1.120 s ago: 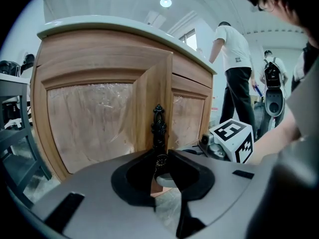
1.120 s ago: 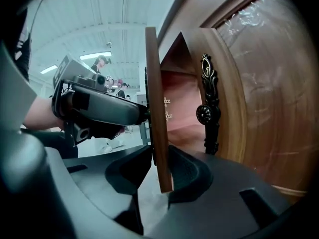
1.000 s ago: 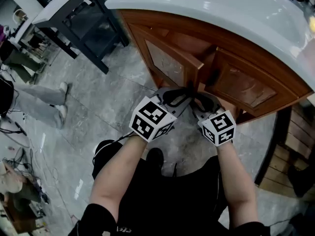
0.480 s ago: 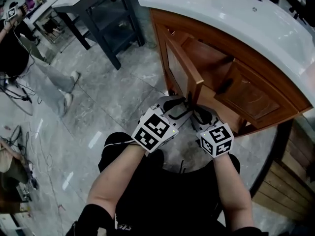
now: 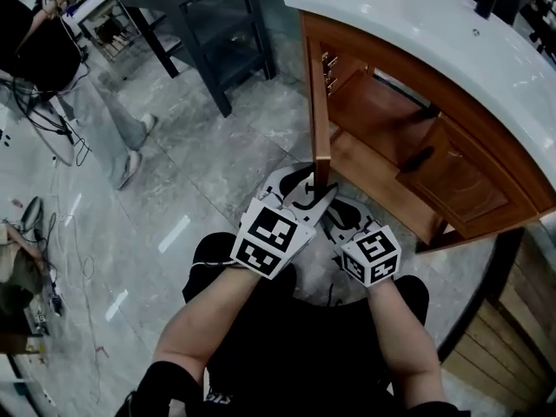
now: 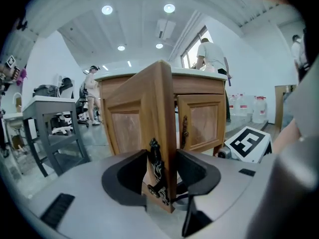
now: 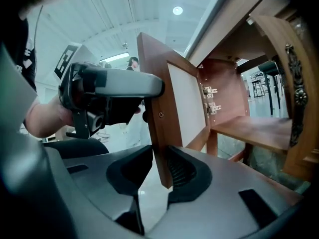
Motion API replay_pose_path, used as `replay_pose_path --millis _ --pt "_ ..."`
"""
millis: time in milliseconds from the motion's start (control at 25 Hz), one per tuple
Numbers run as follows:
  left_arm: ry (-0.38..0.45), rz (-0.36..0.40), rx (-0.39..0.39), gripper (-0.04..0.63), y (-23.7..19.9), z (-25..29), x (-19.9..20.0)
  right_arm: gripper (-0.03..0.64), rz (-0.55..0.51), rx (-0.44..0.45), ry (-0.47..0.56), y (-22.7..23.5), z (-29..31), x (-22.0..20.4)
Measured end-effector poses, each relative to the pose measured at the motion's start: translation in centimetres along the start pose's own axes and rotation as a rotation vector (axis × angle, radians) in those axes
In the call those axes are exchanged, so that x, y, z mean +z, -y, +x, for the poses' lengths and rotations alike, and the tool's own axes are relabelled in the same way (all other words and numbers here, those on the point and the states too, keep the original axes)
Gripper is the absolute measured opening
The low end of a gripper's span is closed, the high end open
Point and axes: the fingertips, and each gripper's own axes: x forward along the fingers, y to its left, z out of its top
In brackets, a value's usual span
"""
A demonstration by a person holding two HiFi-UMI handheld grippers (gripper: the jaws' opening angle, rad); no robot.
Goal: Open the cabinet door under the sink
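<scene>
Swung from ajar to wide open, the cabinet door (image 5: 318, 102) stands with its free edge between both claws, the right claw (image 7: 159, 158) clamped on it and the left claw (image 6: 162, 156) just spread wide, loose around its handle (image 6: 155, 171), so the opening looks done.

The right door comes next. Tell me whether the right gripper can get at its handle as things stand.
Probably, after letting go: the right gripper is clamped on the edge of the open left door, yet the handle of the shut right door faces out with nothing in between.
</scene>
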Motion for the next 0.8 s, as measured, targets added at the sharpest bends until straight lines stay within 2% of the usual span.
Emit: replay_pose_path --millis 160,320,520,680,800 --pt "-0.004 -0.050 0.074 0.184 -2.1 -1.8 -0.8 0.100 0.013 0.021 -0.002 -2.0 1.9 0.9" --pt "0.003 -0.059 0.131 0.200 -3.3 -3.0 -1.3 0.106 0.028 0.034 -0.006 -2.7 2.7 0.7" --pt "0.035 -0.128 0.155 0.229 -4.2 -3.3 -1.7 0.106 0.034 0.073 -0.040 -2.6 1.7 -1.5" --pt "0.039 -0.146 0.180 0.218 -4.6 -3.7 -2.0 0.106 0.052 0.029 -0.090 0.5 -1.3 -4.2" --pt "0.052 -0.185 0.219 0.208 -6.1 -4.7 -2.5 0.106 0.086 -0.031 -0.080 3.2 -3.3 -4.8"
